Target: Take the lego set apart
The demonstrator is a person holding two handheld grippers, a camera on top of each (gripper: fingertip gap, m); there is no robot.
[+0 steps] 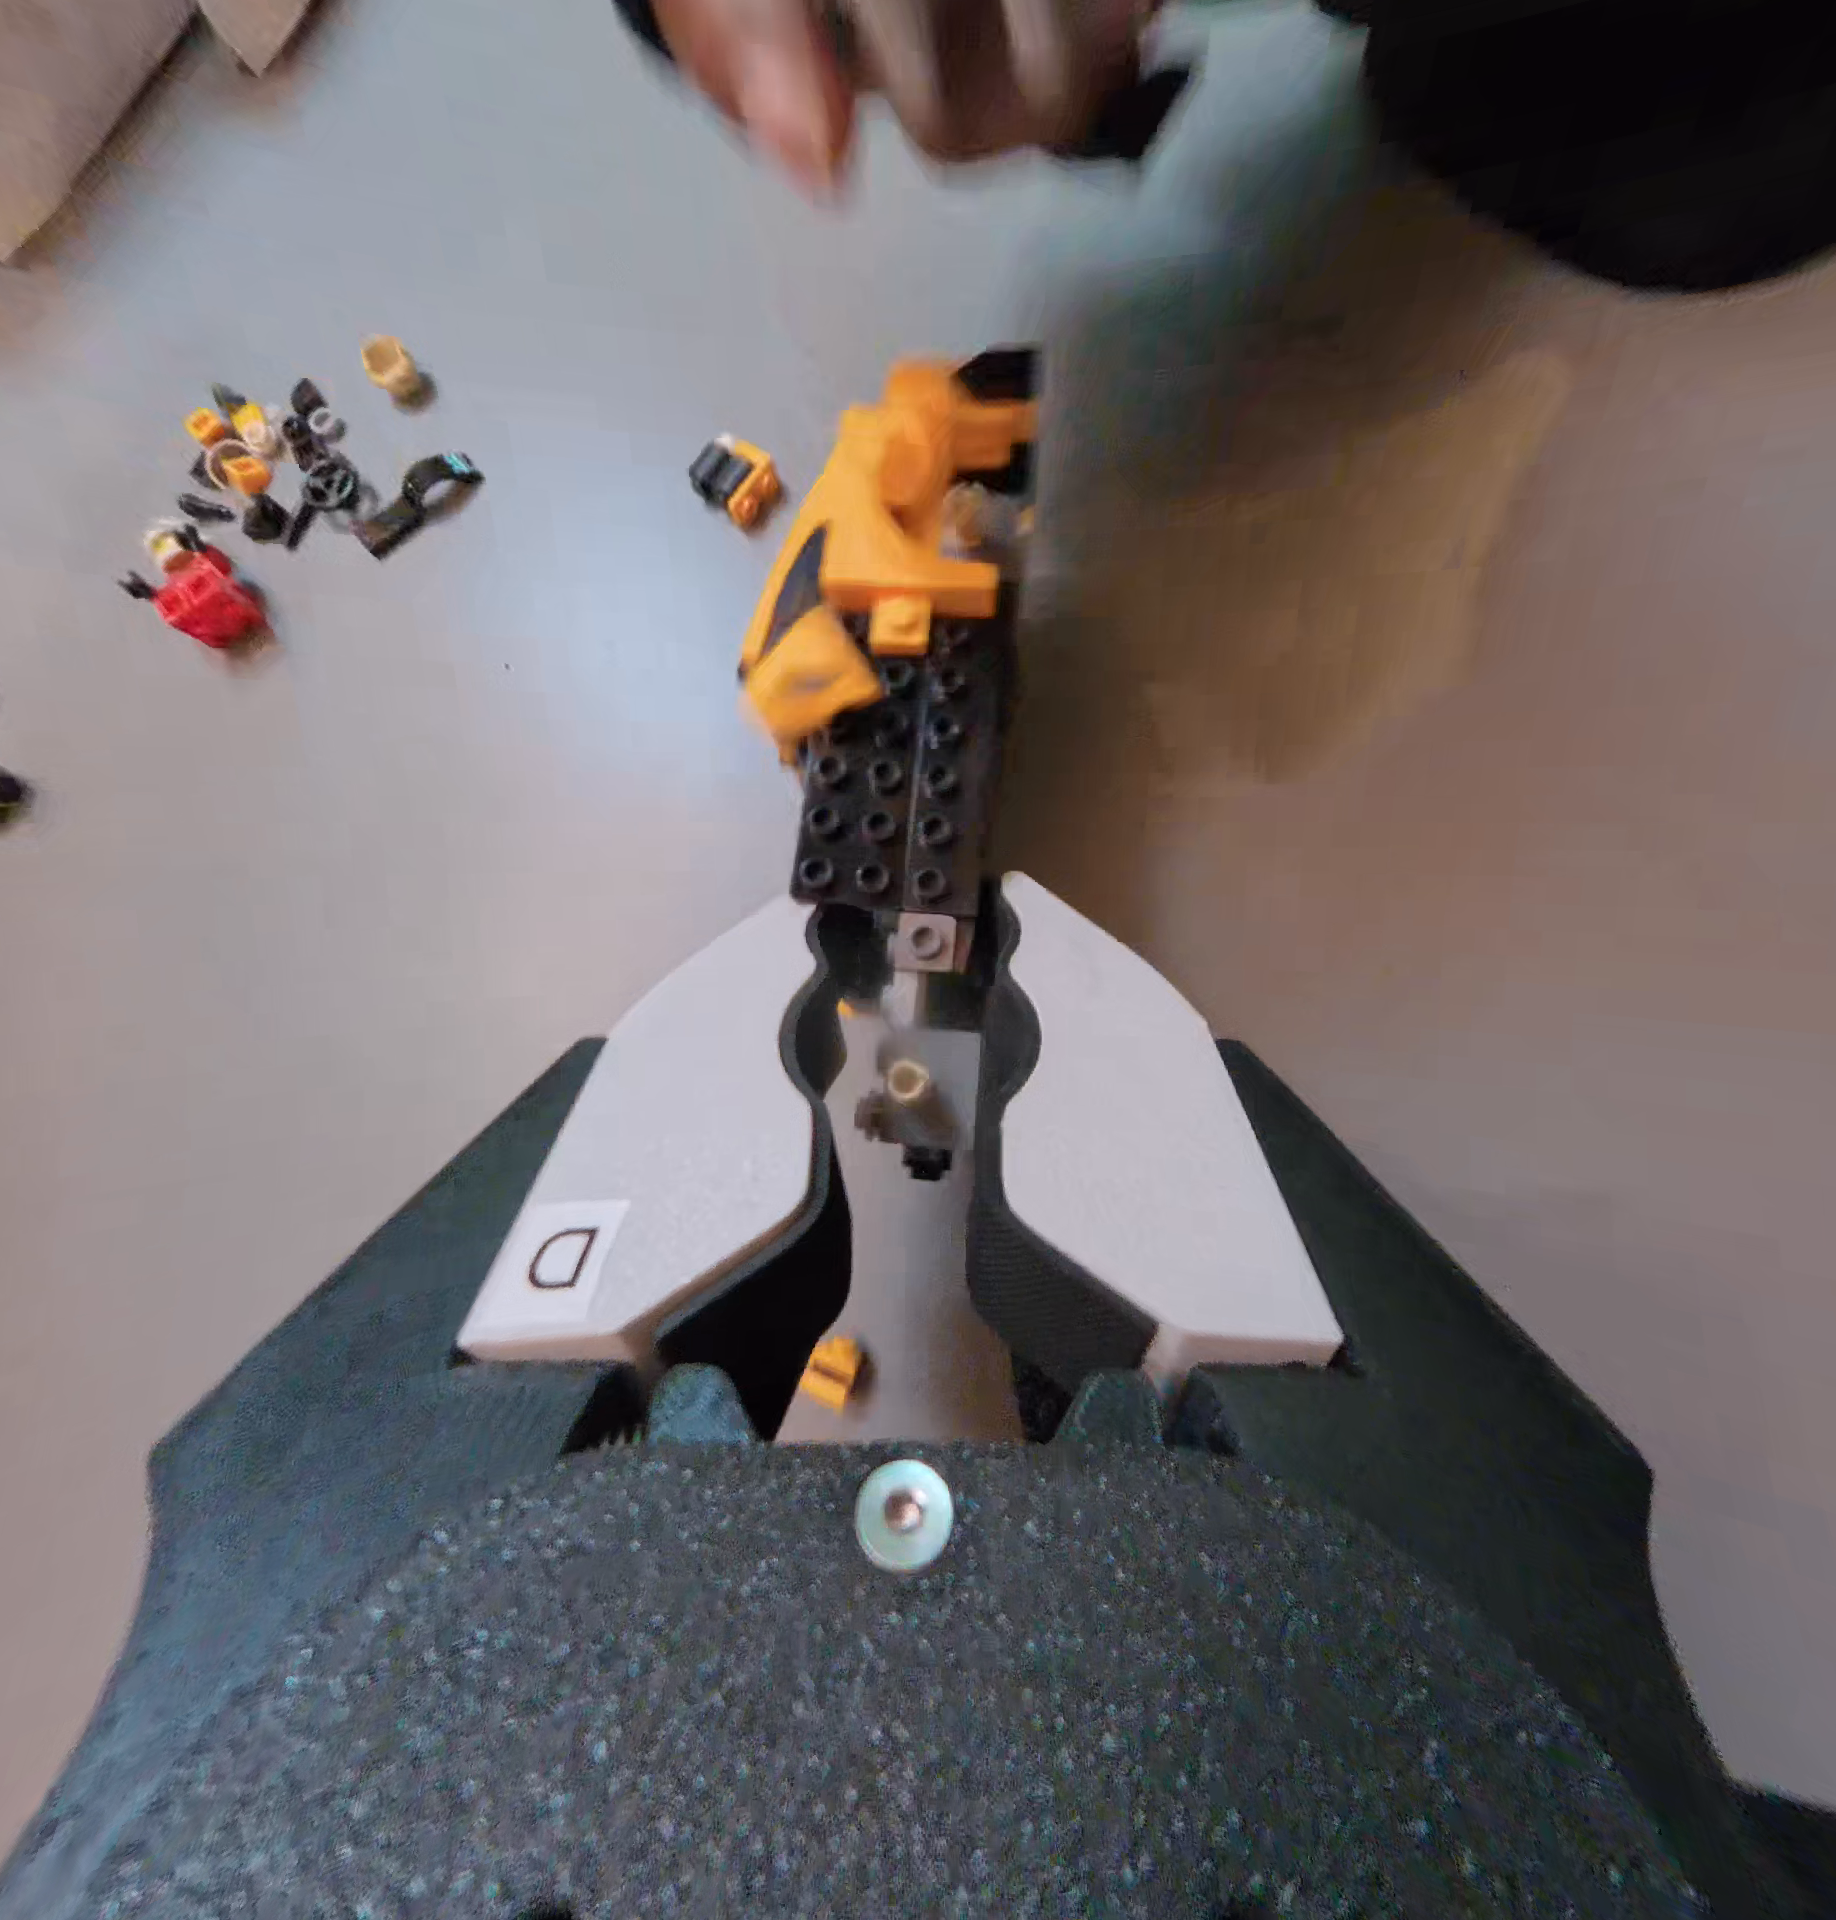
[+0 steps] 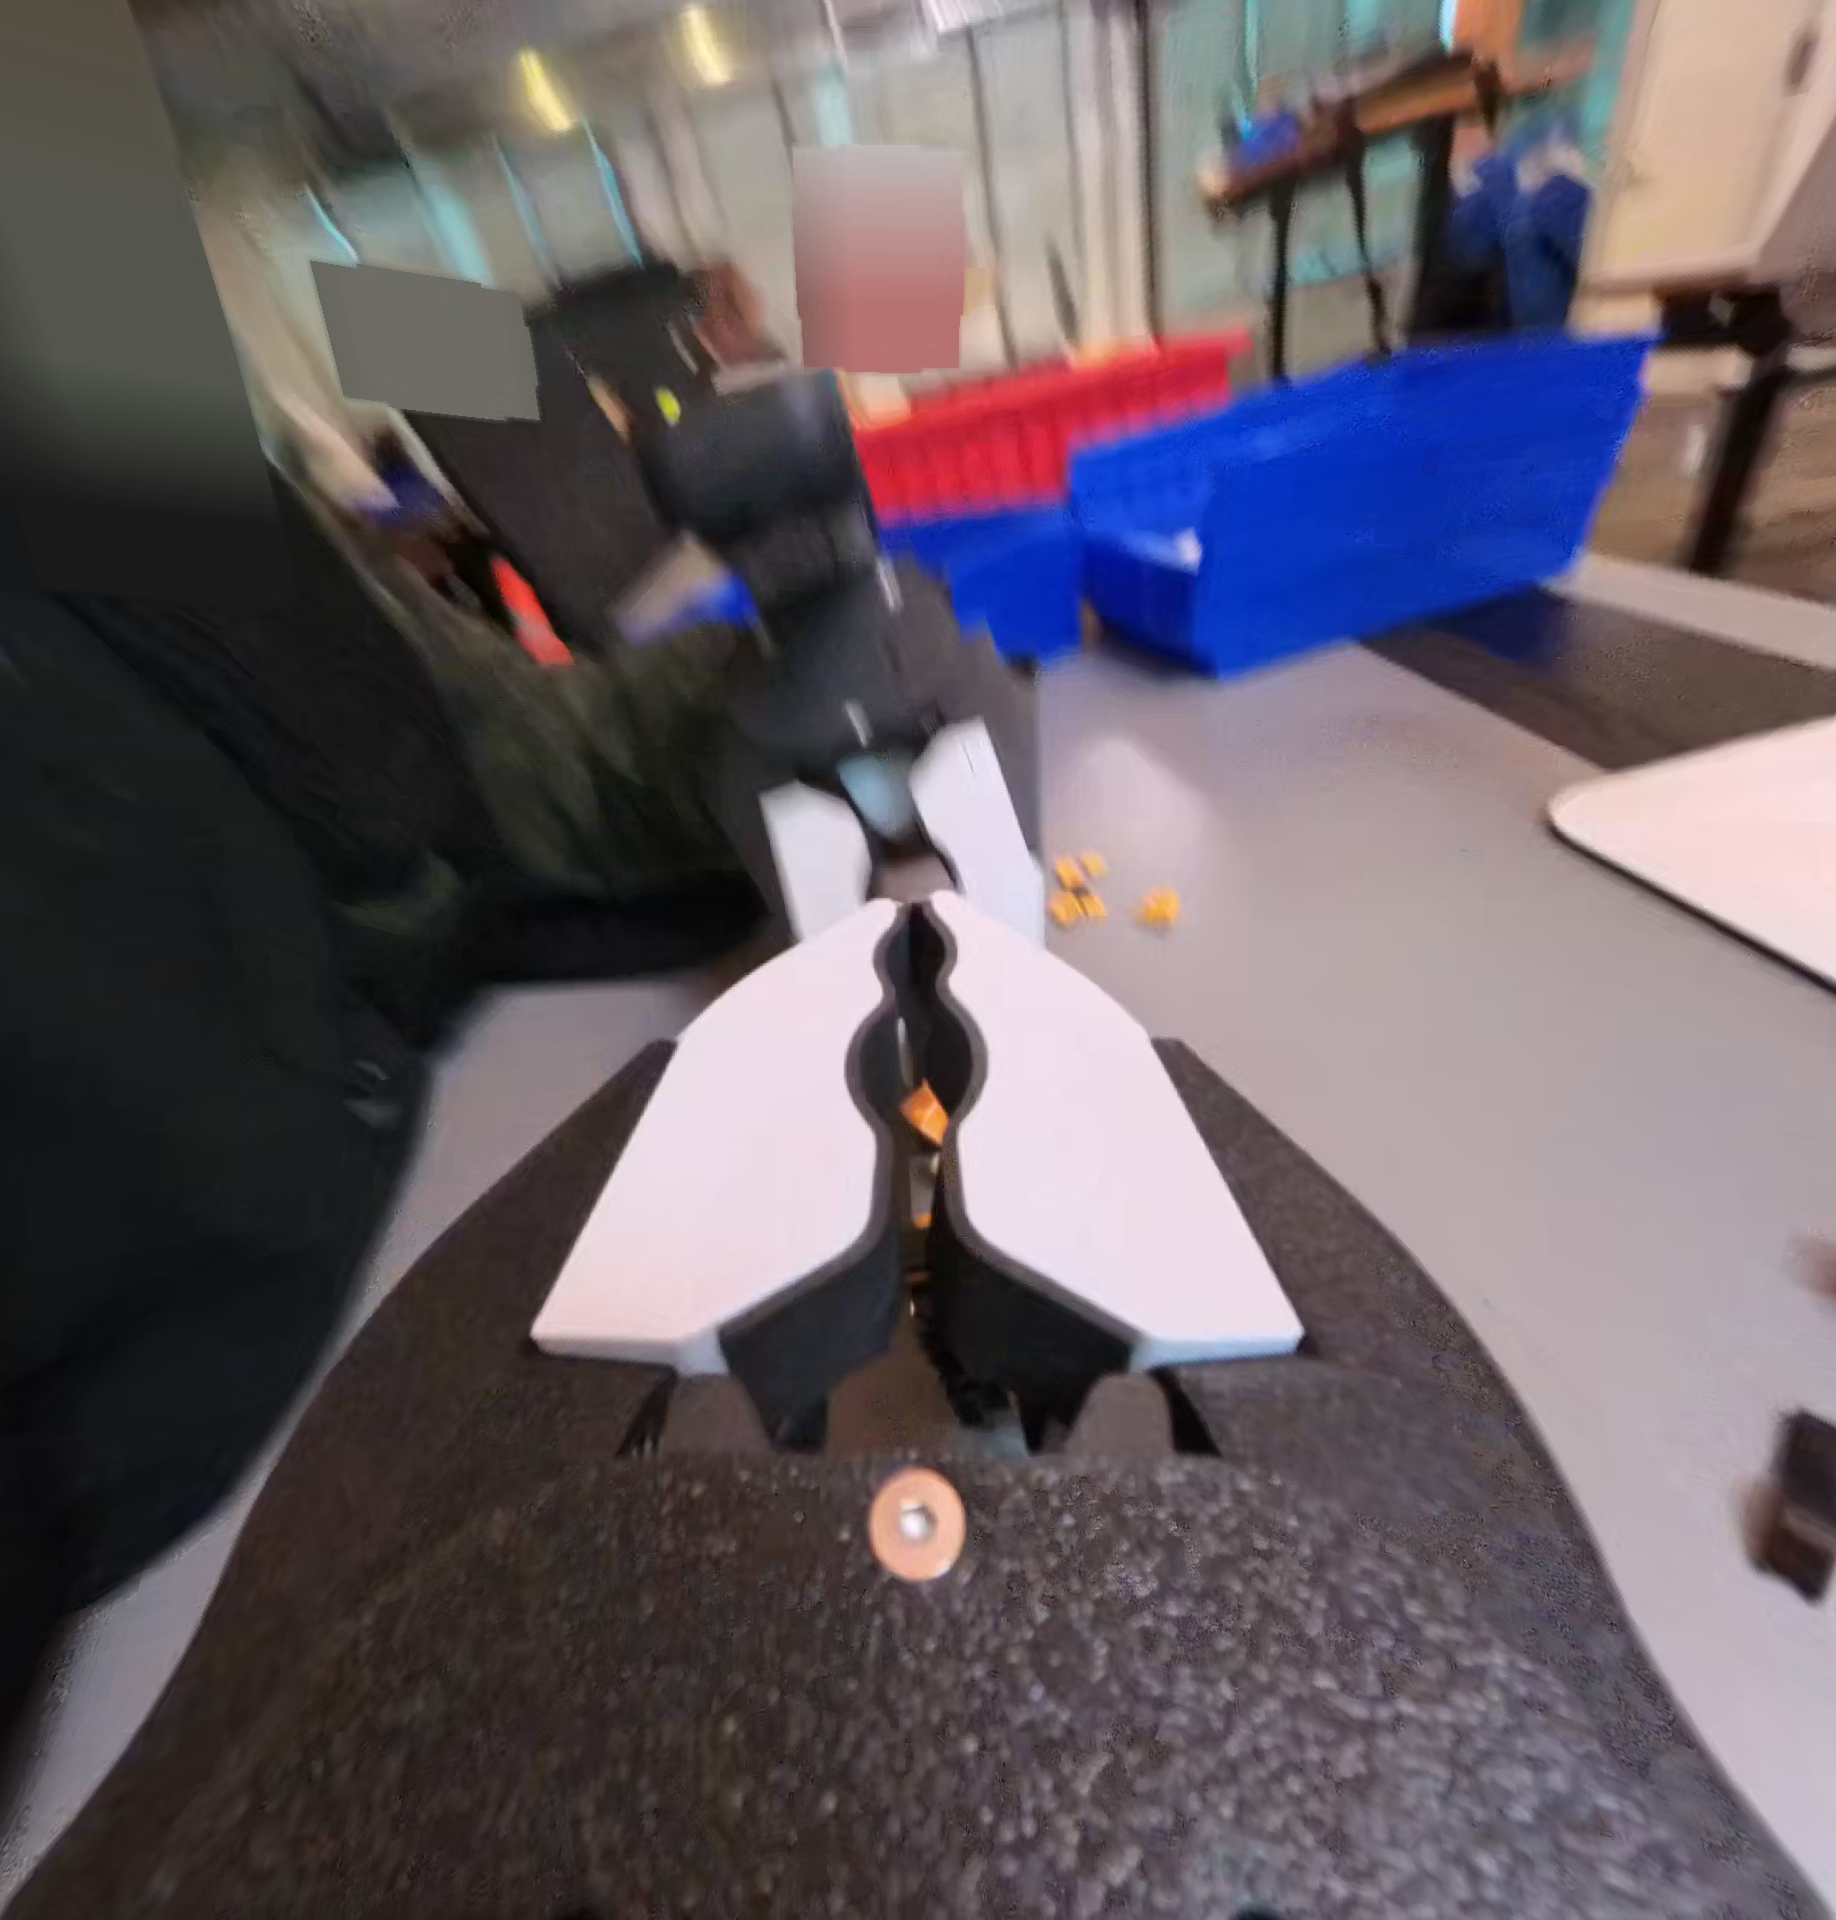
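The lego set [image 1: 893, 644] is a black studded plate with orange parts on its far half. In the left wrist view it sticks out forward over the grey table [image 1: 478, 935]. My left gripper [image 1: 909, 914] is shut on the plate's near end. My right gripper is a blurred grey shape [image 1: 1153, 364] against the set's far right side. In the right wrist view my right gripper [image 2: 914, 920] has its jaws almost together. Orange lego [image 2: 919, 1117] shows through the gap behind the tips. I cannot see anything between the tips. The left gripper [image 2: 893, 831] is just beyond.
A pile of loose small pieces [image 1: 301, 468], a red minifigure [image 1: 202, 597], a tan piece [image 1: 389, 364] and a black-orange piece [image 1: 737, 478] lie to the left. Orange bits [image 2: 1080, 899], a black brick [image 2: 1807, 1496], a white board [image 2: 1724, 842] and blue bins [image 2: 1361, 499] are to the right.
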